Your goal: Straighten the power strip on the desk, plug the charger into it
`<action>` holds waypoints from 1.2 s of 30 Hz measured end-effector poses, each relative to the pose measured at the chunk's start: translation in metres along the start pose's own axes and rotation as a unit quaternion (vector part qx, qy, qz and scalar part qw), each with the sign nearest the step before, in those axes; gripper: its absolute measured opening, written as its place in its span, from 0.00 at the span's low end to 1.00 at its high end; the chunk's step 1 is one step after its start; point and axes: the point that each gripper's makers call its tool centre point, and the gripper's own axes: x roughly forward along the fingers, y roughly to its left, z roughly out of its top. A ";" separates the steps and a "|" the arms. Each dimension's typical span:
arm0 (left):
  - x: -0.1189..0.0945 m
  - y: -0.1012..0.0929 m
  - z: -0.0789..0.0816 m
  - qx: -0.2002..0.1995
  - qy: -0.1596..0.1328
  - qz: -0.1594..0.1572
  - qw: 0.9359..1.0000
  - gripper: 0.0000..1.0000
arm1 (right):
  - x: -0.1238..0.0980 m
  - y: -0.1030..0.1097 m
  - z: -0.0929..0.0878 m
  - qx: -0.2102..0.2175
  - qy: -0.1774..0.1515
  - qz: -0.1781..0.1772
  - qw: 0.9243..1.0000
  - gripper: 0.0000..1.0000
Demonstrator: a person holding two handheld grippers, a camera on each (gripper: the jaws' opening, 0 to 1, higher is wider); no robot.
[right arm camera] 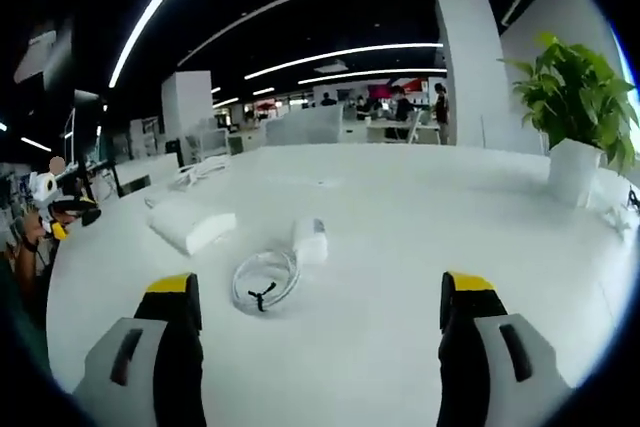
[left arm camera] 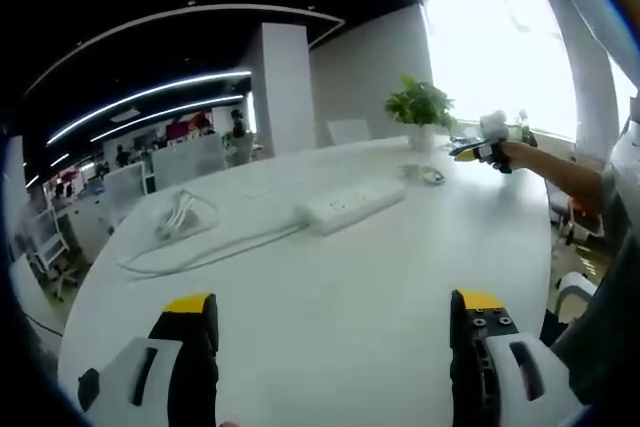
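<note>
Left hand-held gripper (left arm camera: 335, 332): in the left gripper view its two yellow-tipped jaws stand wide apart over the white tabletop (left arm camera: 350, 277), with nothing between them.
Cable (left arm camera: 190, 247): a white lead runs from the power strip's left end toward the left edge of the tabletop, passing beside a loose white bundle (left arm camera: 180, 215).
Power strip (left arm camera: 348, 205): a long white bar lying flat mid-table, set at a slant, its far end angled up toward the right; well ahead of the left jaws.
Small item (left arm camera: 430, 175): something pale sits just past the strip's right end (too small to tell what it is).
Plant (left arm camera: 420, 107): a leafy green plant in a white pot stands at the far edge, before a bright window.
Right hand-held gripper, seen from the left one (left arm camera: 480, 152): held up at the right side of the left gripper view, above the tabletop's far right part, in a person's hand (left arm camera: 518, 155).
Right hand-held gripper (right arm camera: 318, 322): in the right gripper view its jaws are spread wide and hold nothing.
Power strip again (right arm camera: 190, 222): white block left of centre, flat on the tabletop (right arm camera: 400, 247).
Charger (right arm camera: 310, 240): a small white plug block lying just right of the strip, apart from it, with its coiled white cord (right arm camera: 265, 280) touching its near side (a dark tie binds the coil).
Plant again (right arm camera: 580, 112): far right, potted in white.
Background: desks, a white pillar (right arm camera: 470, 72) and long ceiling lights.
</note>
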 end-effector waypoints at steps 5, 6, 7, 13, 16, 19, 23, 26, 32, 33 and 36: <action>0.001 0.002 -0.001 -0.002 0.000 0.001 1.000 0.99 | 0.008 0.001 0.001 -0.001 0.006 0.003 1.000 0.99; 0.001 0.002 -0.001 -0.003 0.000 0.001 1.000 0.99 | 0.009 0.003 0.001 -0.002 0.006 0.004 1.000 1.00; 0.001 0.002 -0.001 -0.003 0.000 0.000 1.000 0.99 | 0.011 0.003 0.001 -0.001 0.006 0.003 1.000 1.00; 0.001 0.006 -0.001 -0.005 -0.001 0.004 1.000 0.99 | 0.023 0.008 0.001 -0.009 0.017 0.008 1.000 1.00; 0.000 0.008 -0.001 -0.007 -0.003 0.007 1.000 0.99 | 0.031 0.007 0.000 -0.010 0.024 0.007 1.000 1.00; 0.000 0.009 -0.003 -0.007 -0.002 0.007 1.000 0.99 | 0.037 0.007 0.000 -0.010 0.027 0.008 1.000 1.00; 0.000 0.012 -0.005 -0.010 -0.001 0.009 1.000 0.99 | 0.044 0.009 -0.001 -0.017 0.033 0.006 0.999 1.00; 0.000 0.014 -0.006 -0.012 -0.001 0.010 1.000 0.99 | 0.048 0.011 -0.002 -0.022 0.037 0.007 0.999 1.00; 0.002 0.015 -0.009 -0.014 0.003 0.010 1.000 0.99 | 0.059 0.008 -0.005 -0.027 0.046 0.006 0.999 1.00; 0.002 0.016 -0.010 -0.014 0.003 0.009 1.000 0.99 | 0.061 0.009 -0.005 -0.027 0.046 0.007 0.999 1.00; 0.002 0.018 -0.011 -0.016 0.003 0.011 1.000 0.99 | 0.068 0.008 -0.004 -0.031 0.048 0.008 0.998 1.00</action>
